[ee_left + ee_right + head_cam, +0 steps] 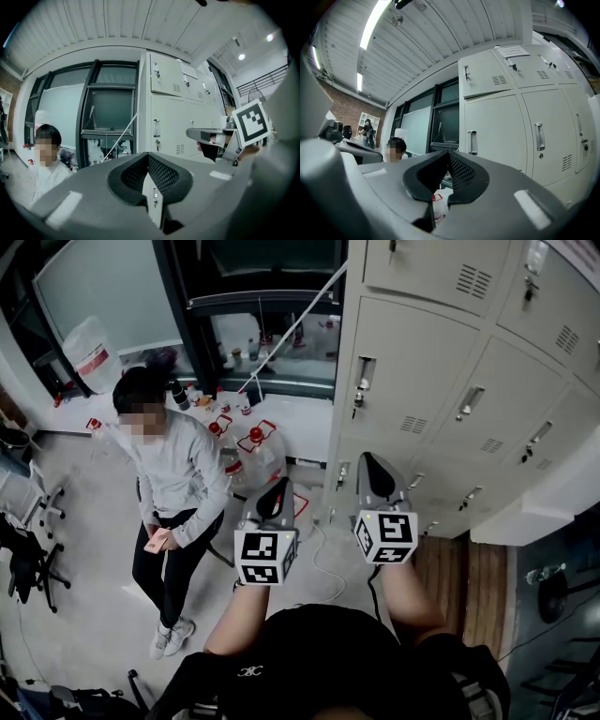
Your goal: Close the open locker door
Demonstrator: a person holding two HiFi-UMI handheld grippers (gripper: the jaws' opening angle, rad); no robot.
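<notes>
The person holds both grippers in the air in front of a bank of pale grey lockers (441,381), and neither one touches anything. The left gripper (273,495) has its two jaws pressed together with nothing between them; in the left gripper view only the lockers far behind show past the black pads. The right gripper (379,474) is just beside it, a little nearer to the lockers, and its jaws are also closed tight and empty. The marker cube (386,536) of the right gripper faces the head camera. The open locker door (531,510) is, as far as I can tell, the white slab which stands out from the lower right part of the lockers; it is seen edge-on from above, so its angle is not clear. It is well apart from both grippers, to the right of them. The doors straight in front of the grippers are shut, each with a vertical handle (472,142). On the left a person (176,486) in a grey top and dark trousers stands on the light floor (103,615), and behind this person some bottles (255,439) with red caps stand near a dark window frame (187,324).
</notes>
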